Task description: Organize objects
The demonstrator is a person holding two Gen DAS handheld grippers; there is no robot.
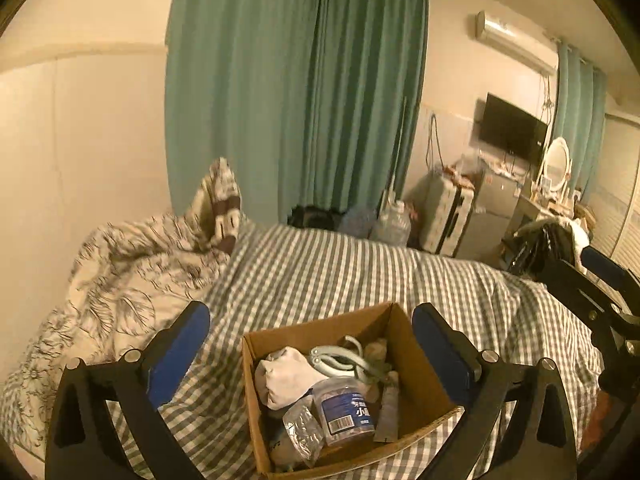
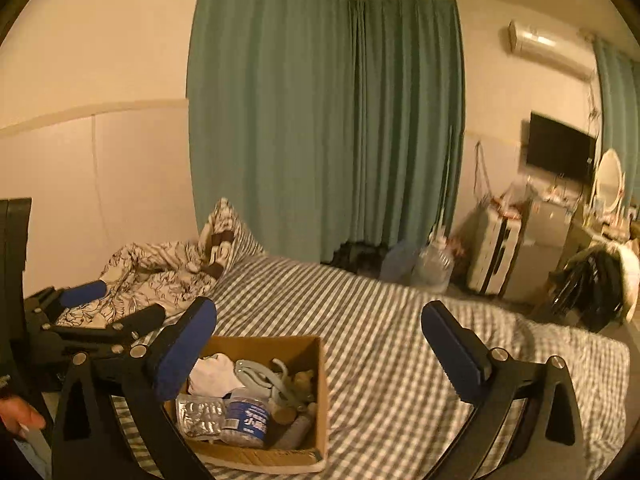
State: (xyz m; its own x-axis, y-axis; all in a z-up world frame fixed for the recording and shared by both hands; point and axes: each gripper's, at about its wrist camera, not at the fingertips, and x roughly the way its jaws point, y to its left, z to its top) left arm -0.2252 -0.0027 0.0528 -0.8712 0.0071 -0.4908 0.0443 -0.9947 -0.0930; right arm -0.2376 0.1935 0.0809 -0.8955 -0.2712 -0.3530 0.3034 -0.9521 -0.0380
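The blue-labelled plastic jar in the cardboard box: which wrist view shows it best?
The left wrist view: the blue-labelled plastic jar sits close and central between the open fingers, its barcode visible. The right wrist view shows the jar smaller, low and left in the cardboard box, near the left finger.

Teal curtains [image 1: 296, 92] behind a bed in a grey-checked sheet [image 1: 360, 272], a leaf-printed duvet [image 1: 120, 280] bunched at its left. Beyond the bed, a pale suitcase [image 1: 448, 216]; wall-mounted television [image 1: 512, 128], air conditioner [image 1: 516, 40], oval mirror [image 1: 557, 160].
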